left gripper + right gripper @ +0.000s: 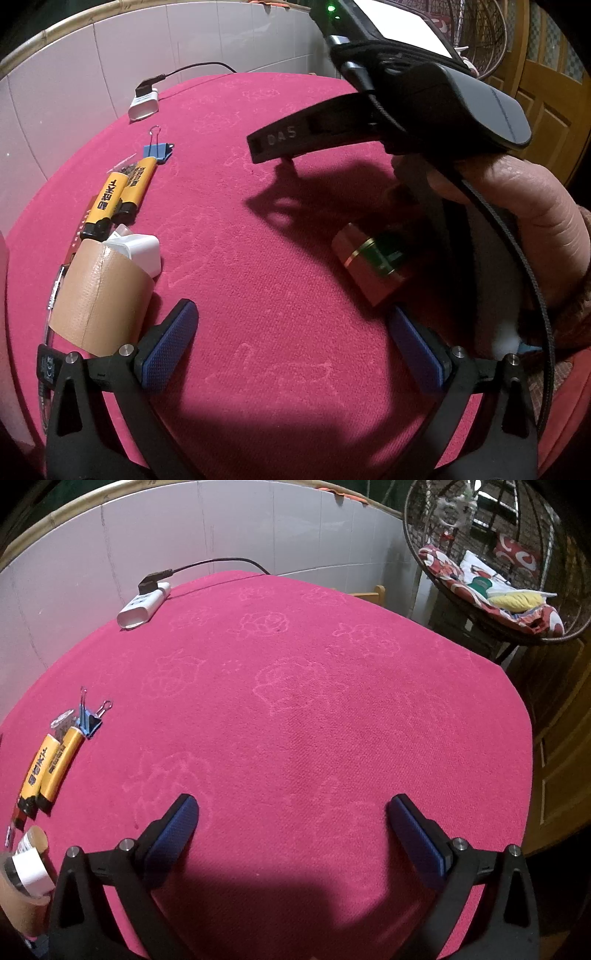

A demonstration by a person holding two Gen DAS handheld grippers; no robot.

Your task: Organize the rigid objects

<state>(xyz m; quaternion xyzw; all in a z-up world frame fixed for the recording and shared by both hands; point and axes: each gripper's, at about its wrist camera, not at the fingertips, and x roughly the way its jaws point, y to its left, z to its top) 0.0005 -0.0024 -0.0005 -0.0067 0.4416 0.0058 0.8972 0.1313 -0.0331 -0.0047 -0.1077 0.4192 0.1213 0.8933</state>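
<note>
On the red tablecloth (266, 258) a row of objects lies along the left: a blue binder clip (159, 150), two orange lighters (118, 192), a white plug adapter (138, 253) and a roll of brown tape (99, 299). A small red and green box (369, 262) lies at the right, partly behind the right hand. My left gripper (291, 332) is open and empty, between the tape and the box. My right gripper (291, 823) is open and empty over bare cloth; its body (424, 99) shows in the left wrist view. The lighters (50, 771) and clip (88, 720) lie to its left.
A white power bank (142, 607) with a black cable lies at the table's far left edge, by a white tiled wall (240, 528). A hanging wicker chair (491, 572) with cushions stands beyond the table's far right. A wooden door (546, 92) is at the right.
</note>
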